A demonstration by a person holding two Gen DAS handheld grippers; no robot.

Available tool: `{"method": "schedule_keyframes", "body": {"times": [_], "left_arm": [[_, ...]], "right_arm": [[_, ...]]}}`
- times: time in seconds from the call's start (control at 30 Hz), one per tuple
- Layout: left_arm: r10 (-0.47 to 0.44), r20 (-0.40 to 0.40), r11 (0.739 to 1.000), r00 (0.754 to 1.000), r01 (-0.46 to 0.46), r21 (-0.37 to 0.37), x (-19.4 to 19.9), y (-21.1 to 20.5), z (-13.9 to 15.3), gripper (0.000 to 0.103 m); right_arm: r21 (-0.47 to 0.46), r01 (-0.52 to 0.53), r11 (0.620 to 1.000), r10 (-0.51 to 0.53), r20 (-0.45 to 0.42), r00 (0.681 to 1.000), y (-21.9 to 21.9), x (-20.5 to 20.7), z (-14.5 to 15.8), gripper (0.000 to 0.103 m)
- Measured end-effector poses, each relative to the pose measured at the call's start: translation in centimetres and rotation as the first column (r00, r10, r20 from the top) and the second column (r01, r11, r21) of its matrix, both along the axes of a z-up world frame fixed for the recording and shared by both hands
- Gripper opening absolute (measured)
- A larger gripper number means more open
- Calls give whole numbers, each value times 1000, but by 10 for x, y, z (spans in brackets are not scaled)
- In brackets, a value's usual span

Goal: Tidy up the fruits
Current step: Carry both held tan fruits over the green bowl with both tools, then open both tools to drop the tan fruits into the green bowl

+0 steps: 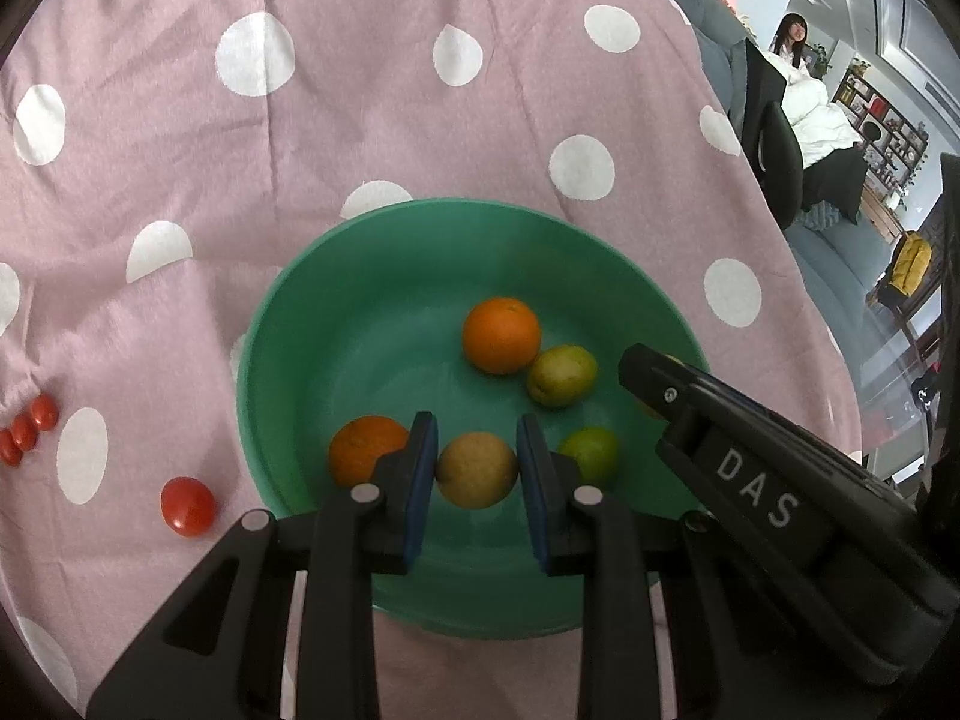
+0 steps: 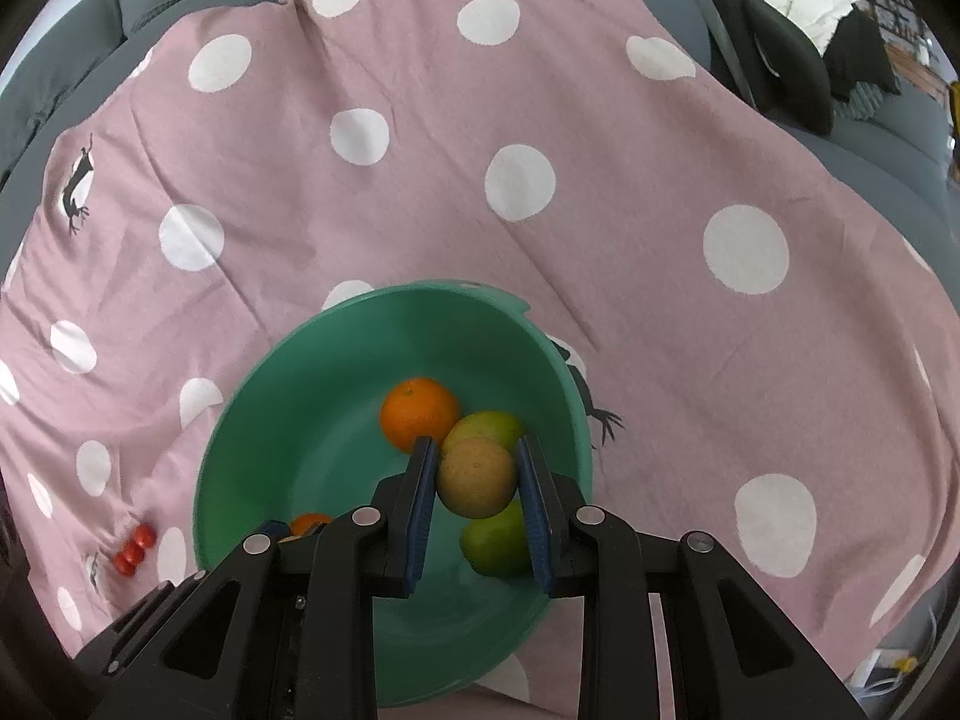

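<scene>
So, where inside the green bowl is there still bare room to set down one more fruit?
Free: the left and far floor of the bowl, bordered by its wall, the far orange and the near orange. Crowded: the right side, where the yellow-green fruit and the green fruit lie close by the far orange.

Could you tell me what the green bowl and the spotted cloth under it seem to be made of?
The green bowl looks like moulded plastic: one even teal colour, a smooth wall with a soft, dull sheen, and a thin rim with a small notch seen in the right wrist view. The spotted cloth looks like woven fabric, probably cotton: matte pink with printed white dots, creased and folded, no shine.
</scene>
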State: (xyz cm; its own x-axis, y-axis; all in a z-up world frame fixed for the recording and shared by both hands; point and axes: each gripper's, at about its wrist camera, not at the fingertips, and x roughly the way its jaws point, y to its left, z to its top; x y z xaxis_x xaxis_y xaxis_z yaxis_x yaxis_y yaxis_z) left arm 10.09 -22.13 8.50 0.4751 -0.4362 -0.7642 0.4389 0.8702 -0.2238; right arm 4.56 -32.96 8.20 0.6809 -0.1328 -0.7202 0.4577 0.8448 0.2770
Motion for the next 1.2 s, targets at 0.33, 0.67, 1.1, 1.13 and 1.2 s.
{"method": "schedule_keyframes", "body": {"times": [0.33, 0.67, 1.1, 1.13, 1.2], "left_arm": [[-2, -12, 1000, 1000, 2, 3, 2, -1, -4, 27], [-2, -25, 1000, 1000, 2, 3, 4, -2, -7, 27], [2, -24, 1000, 1000, -2, 14, 3, -3, -10, 27], [2, -24, 1000, 1000, -2, 14, 3, -3, -10, 27], [1, -24, 1000, 1000, -1, 16, 3, -4, -10, 27]], "right_arm": [[-3, -6, 1000, 6, -11, 1000, 0, 2, -3, 29], [-6, -20, 1000, 20, -28, 999, 1, 5, -6, 29], [-15, -26, 1000, 26, -41, 999, 3, 7, -7, 29], [-16, -27, 1000, 26, -41, 999, 3, 7, -8, 29], [-16, -27, 1000, 26, -43, 999, 3, 7, -7, 29]]}}
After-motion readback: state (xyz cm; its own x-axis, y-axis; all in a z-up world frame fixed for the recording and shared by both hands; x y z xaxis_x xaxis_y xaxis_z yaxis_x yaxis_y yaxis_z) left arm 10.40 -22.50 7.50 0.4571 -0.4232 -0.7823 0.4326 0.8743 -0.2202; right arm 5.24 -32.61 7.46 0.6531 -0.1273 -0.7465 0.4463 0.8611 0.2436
